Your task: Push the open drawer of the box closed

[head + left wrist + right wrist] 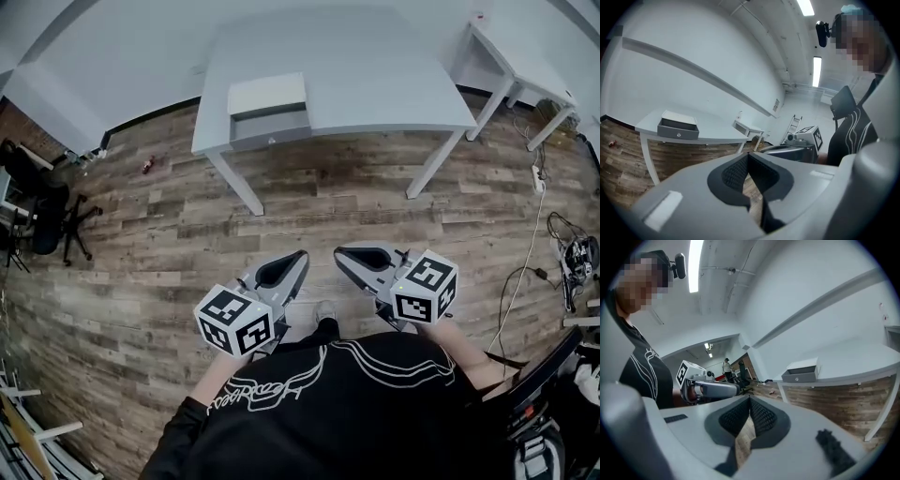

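White box [267,94] with grey drawer [272,126] pulled out, sitting at front left edge of white table [375,66]. Only wooden floor [309,202] between table and grippers. Left gripper [302,253] and right gripper [339,251] both closed and empty, side by side, well apart from box. Black chair [42,211] far left.

Bright even ceiling-tube light, soft shadows, strong fisheye edges, dark vignette

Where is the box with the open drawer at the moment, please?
In the head view the box sits on the left end of the white table, its drawer pulled out toward the person.
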The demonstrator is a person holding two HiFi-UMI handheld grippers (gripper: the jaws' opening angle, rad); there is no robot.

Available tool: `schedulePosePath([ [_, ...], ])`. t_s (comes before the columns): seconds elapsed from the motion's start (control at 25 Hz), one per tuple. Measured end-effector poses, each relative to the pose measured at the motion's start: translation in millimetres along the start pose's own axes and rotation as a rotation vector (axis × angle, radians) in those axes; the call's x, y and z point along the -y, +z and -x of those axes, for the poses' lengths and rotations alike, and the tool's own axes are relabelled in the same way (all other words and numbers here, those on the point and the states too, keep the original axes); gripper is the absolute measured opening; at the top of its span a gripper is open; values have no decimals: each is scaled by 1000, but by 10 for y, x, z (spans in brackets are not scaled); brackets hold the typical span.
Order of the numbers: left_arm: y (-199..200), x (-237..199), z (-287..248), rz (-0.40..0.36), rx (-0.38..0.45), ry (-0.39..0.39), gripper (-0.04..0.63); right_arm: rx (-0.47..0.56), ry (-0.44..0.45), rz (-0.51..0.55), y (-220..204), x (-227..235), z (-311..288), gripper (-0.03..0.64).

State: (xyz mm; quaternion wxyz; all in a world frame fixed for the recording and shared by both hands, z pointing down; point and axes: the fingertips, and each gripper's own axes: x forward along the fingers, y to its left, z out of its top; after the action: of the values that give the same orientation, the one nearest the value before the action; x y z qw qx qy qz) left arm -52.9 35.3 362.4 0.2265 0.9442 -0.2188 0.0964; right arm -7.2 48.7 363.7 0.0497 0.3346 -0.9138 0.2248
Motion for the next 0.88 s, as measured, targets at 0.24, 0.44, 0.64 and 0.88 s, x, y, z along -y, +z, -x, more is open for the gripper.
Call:
schedulePosePath([
  [0.24,459,-848,-253,-8,20,18,8,12,-27,28,497,618,-578,9],
  [0.44,538,-1141,-386,1,24,26,8,-6,-54,29,556,837,-714,9],
  [0.64,578,-1307,-489,16,35,32,8,-36,-42,21,513,994,-810,9],
  [0.88,597,-1628,-760,24,14,67,9,-50,15,61,569,1341,-1002,9],
])
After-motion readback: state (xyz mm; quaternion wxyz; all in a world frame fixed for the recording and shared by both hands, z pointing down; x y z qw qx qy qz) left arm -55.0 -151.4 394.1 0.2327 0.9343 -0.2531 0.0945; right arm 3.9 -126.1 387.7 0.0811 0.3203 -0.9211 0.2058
